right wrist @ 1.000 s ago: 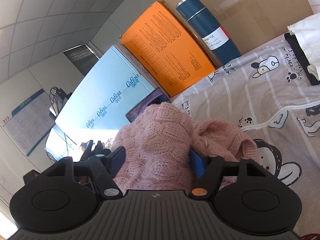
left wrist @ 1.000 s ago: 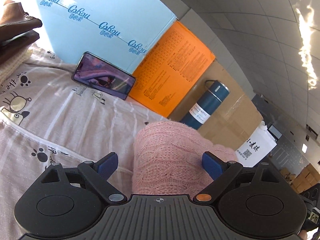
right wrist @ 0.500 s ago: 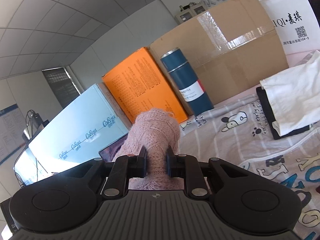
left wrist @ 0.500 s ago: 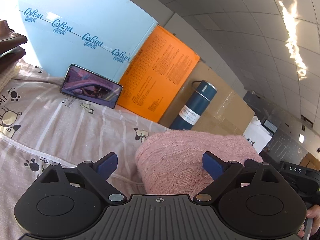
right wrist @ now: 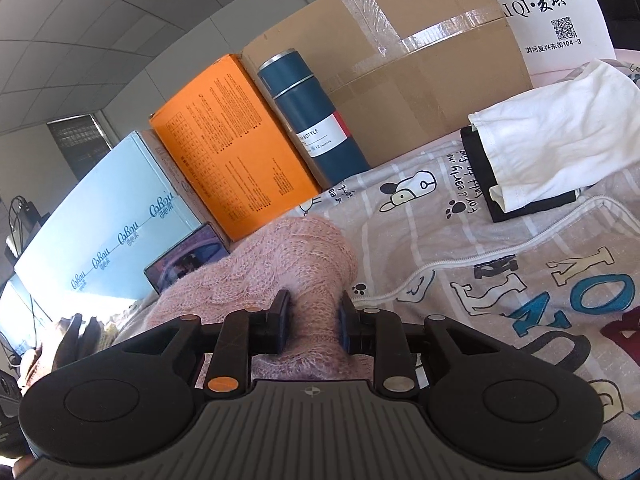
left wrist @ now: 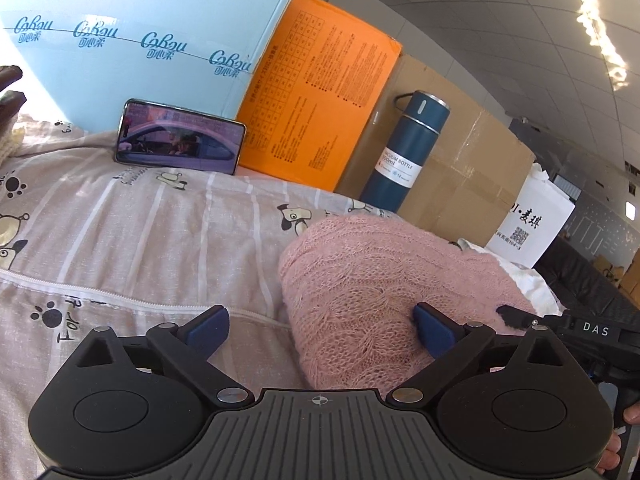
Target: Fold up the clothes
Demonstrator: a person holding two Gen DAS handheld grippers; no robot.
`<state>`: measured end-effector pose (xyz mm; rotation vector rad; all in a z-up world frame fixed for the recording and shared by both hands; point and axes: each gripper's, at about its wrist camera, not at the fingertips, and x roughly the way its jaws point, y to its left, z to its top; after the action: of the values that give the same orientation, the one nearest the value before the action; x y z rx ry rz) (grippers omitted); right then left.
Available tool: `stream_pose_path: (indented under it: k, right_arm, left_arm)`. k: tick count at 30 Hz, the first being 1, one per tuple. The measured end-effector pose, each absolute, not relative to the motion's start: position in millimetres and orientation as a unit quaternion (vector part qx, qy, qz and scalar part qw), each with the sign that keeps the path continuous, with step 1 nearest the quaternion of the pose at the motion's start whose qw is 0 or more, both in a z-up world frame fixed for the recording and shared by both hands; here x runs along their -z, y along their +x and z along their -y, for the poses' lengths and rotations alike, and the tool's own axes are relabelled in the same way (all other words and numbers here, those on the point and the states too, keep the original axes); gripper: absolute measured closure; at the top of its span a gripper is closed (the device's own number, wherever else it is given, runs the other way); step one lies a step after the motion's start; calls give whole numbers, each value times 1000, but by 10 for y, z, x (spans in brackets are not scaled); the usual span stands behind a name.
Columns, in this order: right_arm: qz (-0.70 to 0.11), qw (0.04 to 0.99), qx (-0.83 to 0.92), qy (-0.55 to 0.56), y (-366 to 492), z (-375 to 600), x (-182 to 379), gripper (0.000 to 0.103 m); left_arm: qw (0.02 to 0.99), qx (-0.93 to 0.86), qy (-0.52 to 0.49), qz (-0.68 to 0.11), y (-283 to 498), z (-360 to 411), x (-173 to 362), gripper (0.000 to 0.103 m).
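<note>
Across the cartoon-print bedsheet (right wrist: 500,240), a bunched pink sweater (right wrist: 304,248) is pinched by the right tongs (right wrist: 312,326) while the left tongs (left wrist: 320,328) are spread wide, so folding is judged barely begun.

Both wrist views low over bed, facing boxes, seemingly close, sharing pink sweater (left wrist: 384,280) (right wrist: 288,256)

A grey panelled ceiling (left wrist: 500,20) carries a bright light strip (left wrist: 596,28); a dim, possibly shuttered window (right wrist: 80,148).
</note>
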<state>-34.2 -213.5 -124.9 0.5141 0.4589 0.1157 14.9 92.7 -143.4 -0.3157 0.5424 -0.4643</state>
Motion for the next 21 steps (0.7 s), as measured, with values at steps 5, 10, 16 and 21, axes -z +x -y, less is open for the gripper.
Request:
stream_pose_path:
  k: [5, 10, 16, 21]
  right_arm:
    - [-251, 941, -31, 225, -228, 2088, 1352, 73]
    - [-258, 934, -27, 247, -211, 2164, 1403, 59]
    - [-241, 912, -66, 324, -280, 2322, 1412, 35]
    - [-249, 917, -79, 302, -271, 2213, 1380, 17]
  left_arm:
    - [924, 225, -143, -275, 178, -863, 1449, 3]
    - [925, 223, -143, -272, 163, -864, 1443, 3]
    - [928, 223, -141, -264, 131, -863, 1415, 3]
    - [923, 242, -152, -257, 101, -873, 1393, 3]
